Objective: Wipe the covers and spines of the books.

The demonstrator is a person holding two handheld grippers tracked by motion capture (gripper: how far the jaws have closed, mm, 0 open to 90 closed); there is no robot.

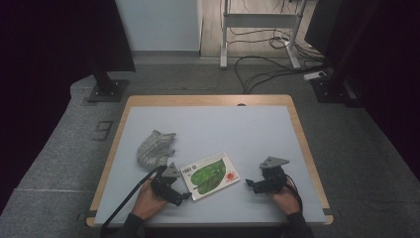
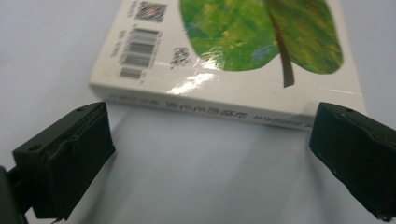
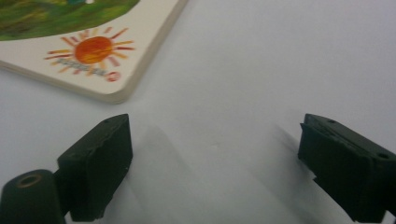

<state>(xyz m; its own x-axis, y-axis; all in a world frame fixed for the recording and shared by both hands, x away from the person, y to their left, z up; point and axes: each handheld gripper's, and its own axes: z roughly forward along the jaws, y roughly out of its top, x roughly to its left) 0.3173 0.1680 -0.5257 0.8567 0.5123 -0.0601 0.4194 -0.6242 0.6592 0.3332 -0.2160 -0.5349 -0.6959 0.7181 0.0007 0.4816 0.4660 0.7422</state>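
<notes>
A flat white book [image 1: 210,175] with a green leaf and an orange sun on its cover lies on the grey table top, near the front. My left gripper [image 1: 186,196] rests low at the book's near left corner. In the left gripper view the book's spine [image 2: 224,108] lies just beyond the open jaws of the left gripper [image 2: 210,158], with only bare table between them. My right gripper [image 1: 249,184] sits to the right of the book, pointing toward it. In the right gripper view the right gripper [image 3: 215,163] is open and the book's sun corner [image 3: 88,51] lies ahead to the left, apart from the jaws.
A crumpled grey striped cloth [image 1: 155,148] lies left of the book, behind my left hand. The table [image 1: 208,100] has a wooden rim. Beyond it on the floor stand a metal desk frame [image 1: 260,22], loose cables [image 1: 262,69] and two dark stand bases [image 1: 106,89].
</notes>
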